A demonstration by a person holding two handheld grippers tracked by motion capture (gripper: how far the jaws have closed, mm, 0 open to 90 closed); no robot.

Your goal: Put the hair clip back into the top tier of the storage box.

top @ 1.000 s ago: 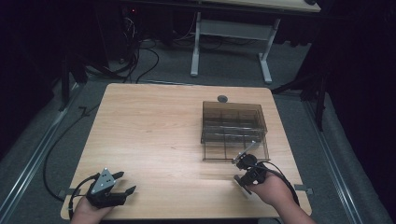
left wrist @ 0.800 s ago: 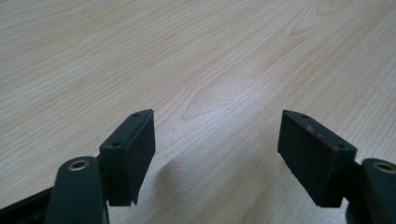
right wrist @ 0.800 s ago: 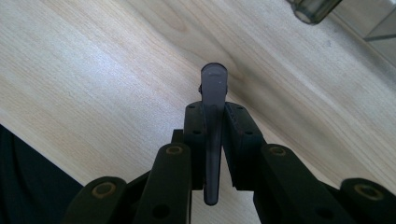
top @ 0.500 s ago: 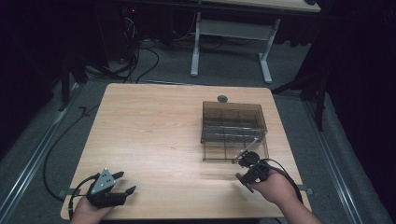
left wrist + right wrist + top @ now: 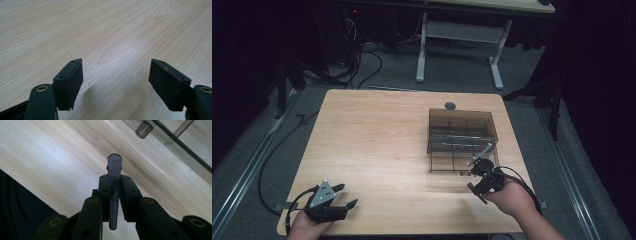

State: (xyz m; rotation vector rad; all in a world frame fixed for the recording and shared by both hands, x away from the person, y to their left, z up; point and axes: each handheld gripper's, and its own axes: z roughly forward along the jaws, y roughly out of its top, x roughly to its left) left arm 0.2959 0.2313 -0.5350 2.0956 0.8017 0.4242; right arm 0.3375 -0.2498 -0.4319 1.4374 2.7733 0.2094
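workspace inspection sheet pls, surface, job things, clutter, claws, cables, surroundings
surface: light wooden table, bare apart from the items below
job's things: clear compartment box at right; thin grey flat piece clamped edge-on in the right claw
clutter: small dark round thing beyond the box
claws: left claw open over bare wood; right claw shut on the piece
cables: black cable from the right claw; more on the floor
surroundings: grey carpet, white-legged desk behind
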